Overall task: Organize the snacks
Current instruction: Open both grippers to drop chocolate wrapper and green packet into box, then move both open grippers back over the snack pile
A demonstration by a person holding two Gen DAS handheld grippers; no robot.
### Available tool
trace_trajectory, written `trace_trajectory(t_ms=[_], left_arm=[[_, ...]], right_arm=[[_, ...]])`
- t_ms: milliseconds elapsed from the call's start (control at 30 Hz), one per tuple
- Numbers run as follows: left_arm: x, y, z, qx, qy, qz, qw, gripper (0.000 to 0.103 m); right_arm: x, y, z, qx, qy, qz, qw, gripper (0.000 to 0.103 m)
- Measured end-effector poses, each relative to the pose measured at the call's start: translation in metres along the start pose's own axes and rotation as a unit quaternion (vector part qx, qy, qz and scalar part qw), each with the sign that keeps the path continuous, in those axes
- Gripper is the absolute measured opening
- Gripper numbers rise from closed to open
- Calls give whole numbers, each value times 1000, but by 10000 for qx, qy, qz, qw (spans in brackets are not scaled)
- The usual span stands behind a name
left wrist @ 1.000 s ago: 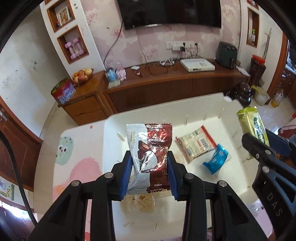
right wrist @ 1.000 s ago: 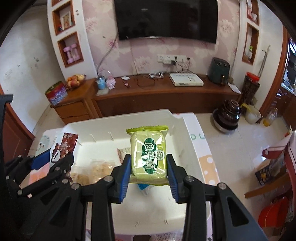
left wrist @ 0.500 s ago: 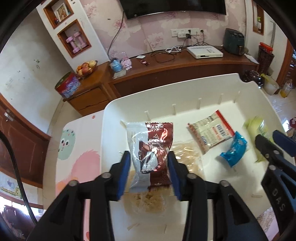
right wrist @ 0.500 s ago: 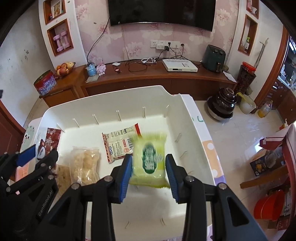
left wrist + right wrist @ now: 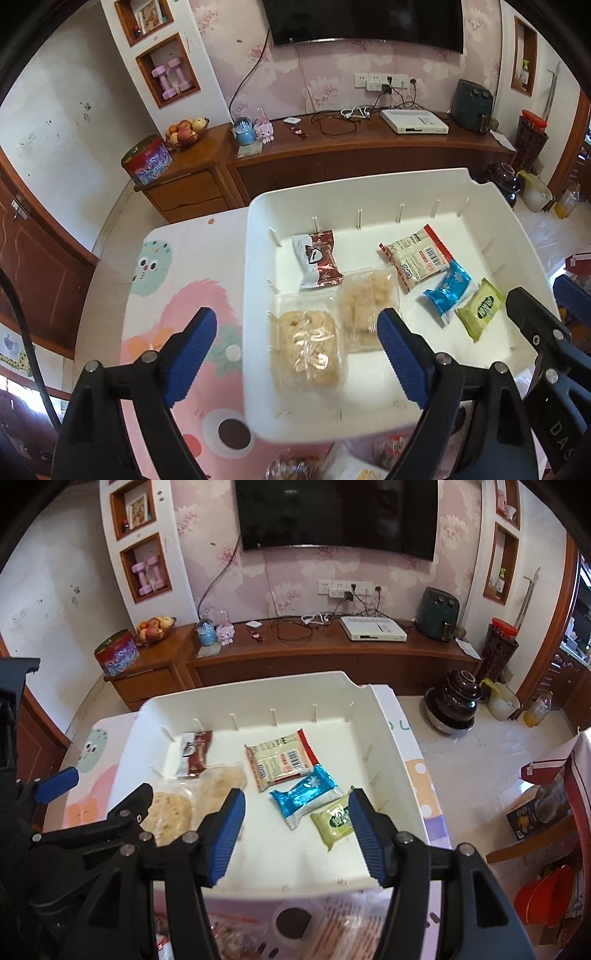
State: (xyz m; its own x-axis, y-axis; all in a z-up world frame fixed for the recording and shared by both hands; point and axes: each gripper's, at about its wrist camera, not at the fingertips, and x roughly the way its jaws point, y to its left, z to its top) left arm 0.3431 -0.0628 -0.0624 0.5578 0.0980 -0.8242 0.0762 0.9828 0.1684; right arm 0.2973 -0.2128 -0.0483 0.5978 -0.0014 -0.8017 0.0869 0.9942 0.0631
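Note:
A white bin [image 5: 255, 236] [image 5: 384, 716] holds several snacks. The brown-and-silver packet [image 5: 317, 262] [image 5: 195, 752] lies at its back left. The green packet [image 5: 480, 312] [image 5: 334, 821] lies at the right, beside a blue packet [image 5: 447, 291] [image 5: 305, 796]. A red-edged cracker packet [image 5: 417, 256] [image 5: 281, 762] and two clear bags of puffed snacks [image 5: 308, 354] [image 5: 367, 308] also lie inside. My left gripper [image 5: 295, 350] is open and empty over the bin's front left. My right gripper [image 5: 295, 830] is open and empty above the bin's front, the green packet by its right finger.
The bin stands on a table with a pink cartoon mat [image 5: 184, 302]. More snack packets [image 5: 369, 458] lie at the near edge under the grippers. A wooden TV cabinet [image 5: 332, 155] lines the far wall. A dark pot [image 5: 456, 703] sits on the floor to the right.
Both grippers have opened and pulled back. The brown packet left the left gripper and lies in the bin's back left. The green packet left the right gripper and lies at the right.

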Motion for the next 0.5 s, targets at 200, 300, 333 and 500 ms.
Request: trace_trajectory(t_ms=[200, 300, 333, 500], left_arm=[[-42, 16, -18, -90, -195, -108, 9997, 88], [-62, 23, -30, -133, -288, -150, 9994, 88], [-69, 25, -34, -146, -309, -160, 9993, 88], [-100, 39, -56, -297, -427, -239, 9984, 88]], right_arm=[[-44, 13, -12, -199, -319, -101, 9992, 59], [-67, 18, -18, -265, -531, -186, 9981, 59], [-76, 19, -22, -273, -606, -179, 9976, 59], [-108, 17, -37, -246, -754, -21, 9968, 59]])
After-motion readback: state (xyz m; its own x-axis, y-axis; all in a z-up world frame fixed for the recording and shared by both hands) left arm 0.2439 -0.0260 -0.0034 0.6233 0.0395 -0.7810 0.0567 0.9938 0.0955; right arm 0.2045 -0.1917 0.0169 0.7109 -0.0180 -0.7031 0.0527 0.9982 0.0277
